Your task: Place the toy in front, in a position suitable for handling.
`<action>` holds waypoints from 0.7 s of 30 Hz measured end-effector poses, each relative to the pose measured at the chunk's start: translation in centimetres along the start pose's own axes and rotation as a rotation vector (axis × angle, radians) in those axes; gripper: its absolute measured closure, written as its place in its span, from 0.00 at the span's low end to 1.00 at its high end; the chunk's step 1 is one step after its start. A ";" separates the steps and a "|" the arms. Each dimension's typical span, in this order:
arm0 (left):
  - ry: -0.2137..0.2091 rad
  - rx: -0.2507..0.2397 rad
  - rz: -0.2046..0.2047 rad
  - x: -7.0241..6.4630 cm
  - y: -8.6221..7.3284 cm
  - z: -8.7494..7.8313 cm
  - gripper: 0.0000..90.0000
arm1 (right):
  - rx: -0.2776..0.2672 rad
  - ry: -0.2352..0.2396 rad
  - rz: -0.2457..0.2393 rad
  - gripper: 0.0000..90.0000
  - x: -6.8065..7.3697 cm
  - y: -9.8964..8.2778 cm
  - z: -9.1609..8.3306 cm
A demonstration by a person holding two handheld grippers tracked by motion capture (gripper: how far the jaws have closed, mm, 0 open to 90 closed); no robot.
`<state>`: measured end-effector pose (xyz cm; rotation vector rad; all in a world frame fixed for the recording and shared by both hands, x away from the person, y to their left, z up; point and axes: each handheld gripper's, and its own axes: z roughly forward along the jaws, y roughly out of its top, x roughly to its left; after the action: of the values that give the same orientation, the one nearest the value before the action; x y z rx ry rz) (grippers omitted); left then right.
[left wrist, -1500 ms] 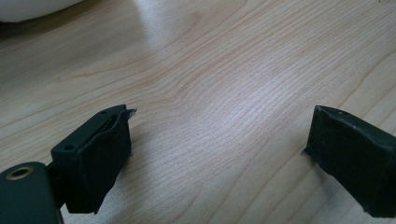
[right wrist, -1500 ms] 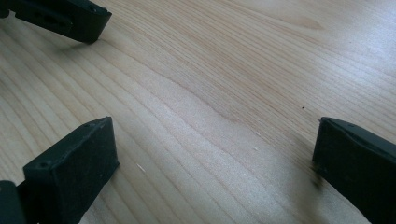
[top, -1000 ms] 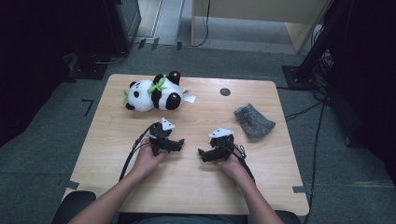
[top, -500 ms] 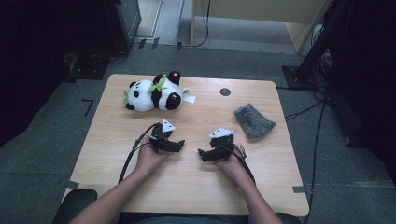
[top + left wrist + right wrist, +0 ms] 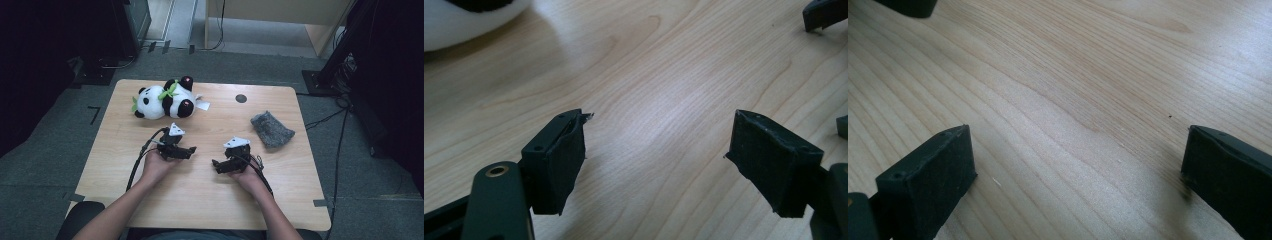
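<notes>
Wooden table [image 5: 200, 200] bears plush panda [image 5: 162, 100], grey cloth [image 5: 271, 130]

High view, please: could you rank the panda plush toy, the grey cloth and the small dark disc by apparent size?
1. Panda plush toy, largest.
2. Grey cloth, clearly smaller.
3. Small dark disc, smallest by far.

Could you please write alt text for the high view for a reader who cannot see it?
A person's hands rest on a wooden table, each holding an empty hand-held gripper: left, right. A plush panda lies beyond them, a grey cloth to the right.
</notes>
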<state>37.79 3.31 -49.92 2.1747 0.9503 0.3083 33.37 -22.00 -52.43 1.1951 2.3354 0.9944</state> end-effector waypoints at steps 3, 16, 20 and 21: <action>-0.001 -0.008 -0.003 0.3 0.2 -0.4 0.25 | 0.000 0.000 -0.001 0.00 0.0 0.0 0.0; -0.016 -0.048 -0.036 2.5 1.0 -2.8 0.27 | -0.003 0.000 -0.004 0.00 0.0 0.0 0.0; -0.006 -0.057 -0.035 3.2 1.7 -3.1 0.27 | -0.001 -0.001 -0.007 0.00 0.0 0.0 0.0; -0.002 -0.059 -0.035 3.4 1.9 -3.2 0.27 | 0.000 -0.002 -0.003 0.00 0.0 0.0 0.0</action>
<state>39.69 6.49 -46.54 2.1022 0.9650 0.3139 33.36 -22.01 -52.43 1.1920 2.3350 0.9925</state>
